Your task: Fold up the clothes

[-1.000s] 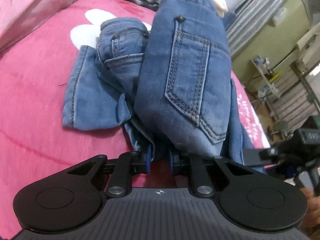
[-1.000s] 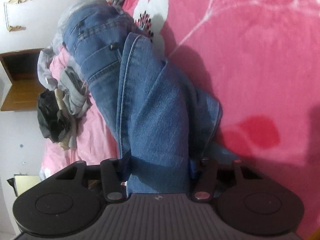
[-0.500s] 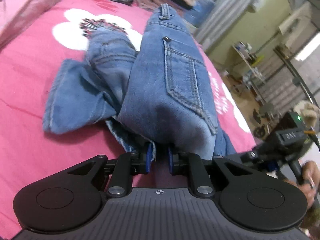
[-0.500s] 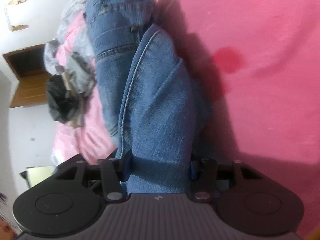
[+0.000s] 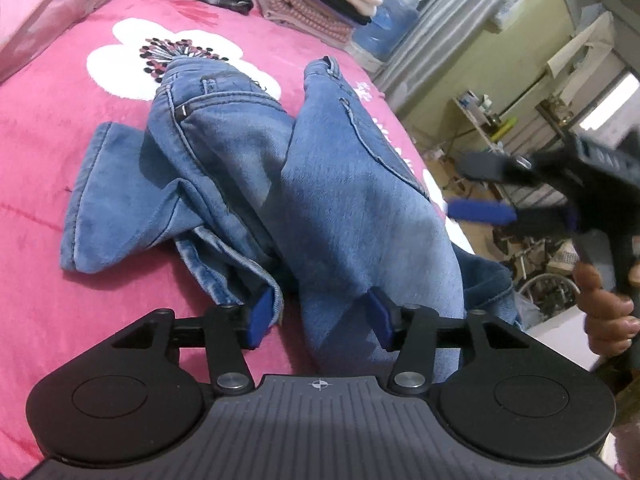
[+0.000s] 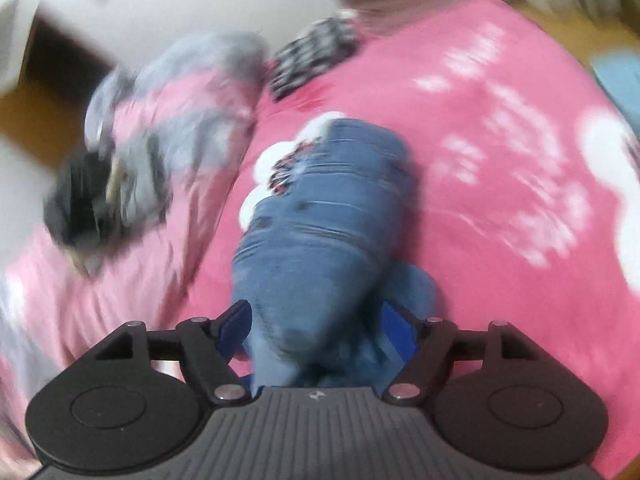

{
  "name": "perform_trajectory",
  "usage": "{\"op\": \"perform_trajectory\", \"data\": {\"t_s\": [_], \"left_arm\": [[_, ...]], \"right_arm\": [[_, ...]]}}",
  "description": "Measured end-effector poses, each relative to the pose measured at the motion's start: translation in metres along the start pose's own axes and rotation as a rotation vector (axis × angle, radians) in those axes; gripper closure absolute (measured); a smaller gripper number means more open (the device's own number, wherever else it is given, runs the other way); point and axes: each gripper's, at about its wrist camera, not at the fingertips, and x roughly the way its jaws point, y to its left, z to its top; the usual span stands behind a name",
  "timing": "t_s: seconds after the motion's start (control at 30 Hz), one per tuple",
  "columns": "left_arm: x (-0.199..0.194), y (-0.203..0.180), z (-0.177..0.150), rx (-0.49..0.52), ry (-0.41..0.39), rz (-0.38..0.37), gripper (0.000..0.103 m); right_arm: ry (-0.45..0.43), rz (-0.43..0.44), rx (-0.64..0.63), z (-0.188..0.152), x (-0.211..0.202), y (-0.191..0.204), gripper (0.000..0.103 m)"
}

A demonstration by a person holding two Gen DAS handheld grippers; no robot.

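The folded pair of blue denim jeans [image 5: 320,184] lies on the pink flowered blanket [image 5: 80,92], its near end between the left gripper [image 5: 318,318]'s blue pads, whose jaws are opening and no longer pinch it. The right gripper [image 6: 316,326] hangs above the jeans, jaws opening too, cloth loose between them.
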Motion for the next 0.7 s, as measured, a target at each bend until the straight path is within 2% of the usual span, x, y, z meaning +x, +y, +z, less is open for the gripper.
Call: {"op": "perform_trajectory", "data": {"t_s": [0.07, 0.13, 0.17, 0.27, 0.3, 0.33, 0.4, 0.43, 0.53, 0.7], "left_arm": [[-0.001, 0.0, -0.003, -0.003, 0.0, 0.002, 0.05], [-0.002, -0.002, -0.005, 0.008, -0.001, 0.005, 0.049], [-0.002, -0.002, -0.006, 0.012, -0.002, 0.005, 0.049], [-0.004, 0.0, -0.007, 0.011, -0.005, -0.003, 0.049], [-0.005, 0.002, -0.006, 0.004, -0.005, -0.011, 0.048], [-0.006, 0.005, -0.006, -0.006, -0.005, -0.019, 0.048], [-0.01, 0.011, -0.005, -0.03, -0.004, -0.036, 0.048], [-0.013, 0.013, -0.004, -0.035, -0.009, -0.044, 0.048], [-0.022, 0.019, -0.001, -0.043, -0.035, -0.062, 0.049], [-0.034, 0.024, 0.008, -0.04, -0.084, -0.065, 0.049]], "right_arm": [[0.002, -0.088, -0.151, 0.002, 0.016, 0.032, 0.023], [0.021, -0.181, -0.288, -0.004, 0.033, 0.055, 0.007], [0.037, -0.22, -0.345, -0.007, 0.041, 0.064, 0.004], [0.116, -0.288, -0.448, -0.018, 0.067, 0.072, 0.004], [0.121, -0.306, -0.477, -0.023, 0.068, 0.071, 0.009], [0.113, -0.322, -0.503, -0.028, 0.065, 0.07, 0.02], [0.095, -0.337, -0.478, -0.03, 0.054, 0.057, 0.031], [0.086, -0.341, -0.447, -0.03, 0.048, 0.048, 0.032], [0.068, -0.361, -0.334, -0.027, 0.028, 0.014, 0.033], [0.043, -0.468, -0.217, -0.03, 0.011, -0.048, 0.032]]}}
